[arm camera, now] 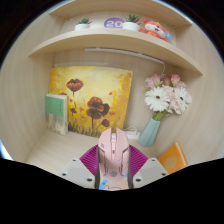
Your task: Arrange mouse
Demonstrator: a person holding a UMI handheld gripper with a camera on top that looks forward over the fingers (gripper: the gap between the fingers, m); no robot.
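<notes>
Mouse (113,155): its underside and rear end are lying out of sight, the lower part being cut off at the bottom of the view.
Gripper (113,170): only the magenta pads (88,158) are showing at either side of the mouse; the finger bodies are being hidden below.
Orange object (172,156): its lower part is being cut off, so its kind is remaining unclear.
Vase (150,131): its base is being covered by the orange object.
Book (57,112): cover text is reading too small to make out.
Upper shelf items (125,23): small pots and an orange toy are appearing too small to identify closely.
</notes>
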